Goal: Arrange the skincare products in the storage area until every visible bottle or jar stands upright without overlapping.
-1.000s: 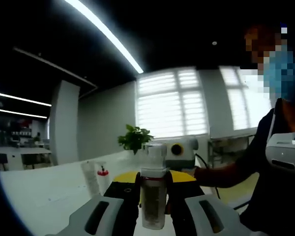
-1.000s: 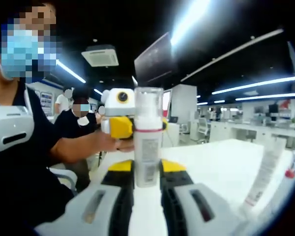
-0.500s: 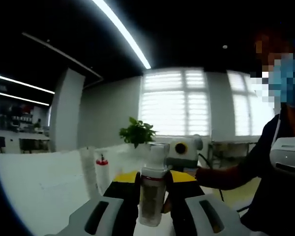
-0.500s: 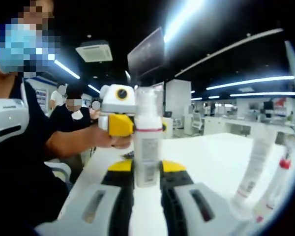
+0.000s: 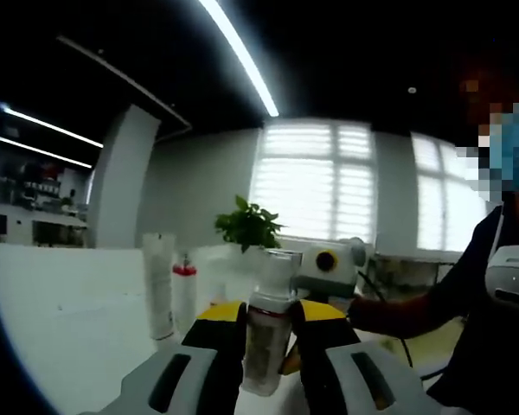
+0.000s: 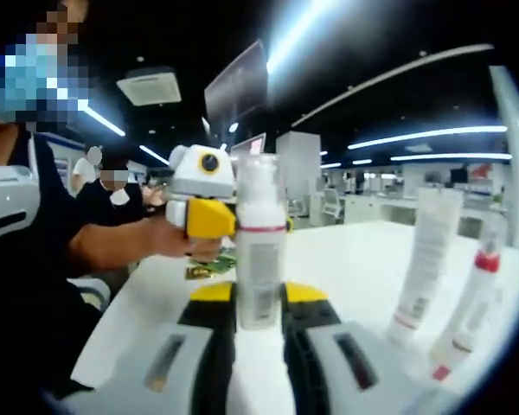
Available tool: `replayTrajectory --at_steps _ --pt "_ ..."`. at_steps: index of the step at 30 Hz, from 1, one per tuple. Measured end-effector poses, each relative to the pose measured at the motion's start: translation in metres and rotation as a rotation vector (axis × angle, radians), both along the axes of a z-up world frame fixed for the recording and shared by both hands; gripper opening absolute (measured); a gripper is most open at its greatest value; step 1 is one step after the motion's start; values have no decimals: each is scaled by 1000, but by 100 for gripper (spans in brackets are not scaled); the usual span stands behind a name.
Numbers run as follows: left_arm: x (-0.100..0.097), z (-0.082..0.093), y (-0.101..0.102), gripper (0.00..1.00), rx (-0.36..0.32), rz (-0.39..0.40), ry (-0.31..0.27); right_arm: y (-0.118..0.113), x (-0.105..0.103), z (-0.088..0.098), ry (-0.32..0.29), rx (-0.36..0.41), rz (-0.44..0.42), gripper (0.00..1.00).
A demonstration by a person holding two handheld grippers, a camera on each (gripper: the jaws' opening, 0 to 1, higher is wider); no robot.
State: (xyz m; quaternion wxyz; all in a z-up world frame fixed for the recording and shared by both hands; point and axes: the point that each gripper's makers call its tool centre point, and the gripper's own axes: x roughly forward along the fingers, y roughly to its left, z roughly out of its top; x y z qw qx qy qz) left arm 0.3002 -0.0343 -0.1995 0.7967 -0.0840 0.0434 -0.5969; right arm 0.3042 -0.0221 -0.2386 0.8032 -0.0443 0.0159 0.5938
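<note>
A clear pump bottle [image 5: 265, 350] with a see-through cap and a red ring stands between the yellow-tipped jaws of my left gripper [image 5: 268, 316], which press on its sides. In the right gripper view the same kind of bottle [image 6: 259, 259] sits upright between the jaws of my right gripper [image 6: 259, 296], also pressed. Behind the bottle each view faces the other gripper: the right gripper [image 5: 330, 263] and the left gripper [image 6: 201, 197], held by a hand. A white tube [image 5: 160, 285] [image 6: 425, 259] and a slim red-capped bottle [image 5: 184, 294] [image 6: 469, 313] stand upright on the white table [image 6: 346, 259].
The person holding the grippers stands close at the table's edge, a sleeve and forearm [image 6: 112, 246] reaching in. A potted plant [image 5: 248, 226] sits at the far side by the window. A small green item [image 6: 209, 266] lies flat on the table.
Both views have swung, so the white tube and red-capped bottle now sit closer in and larger. The pump bottle stays between the jaws in both views.
</note>
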Motion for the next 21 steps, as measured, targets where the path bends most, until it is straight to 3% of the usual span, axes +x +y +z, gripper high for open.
replayTrajectory --at_steps 21 --pt "40 -30 -29 22 20 15 27 -28 42 -30 9 -51 -27 17"
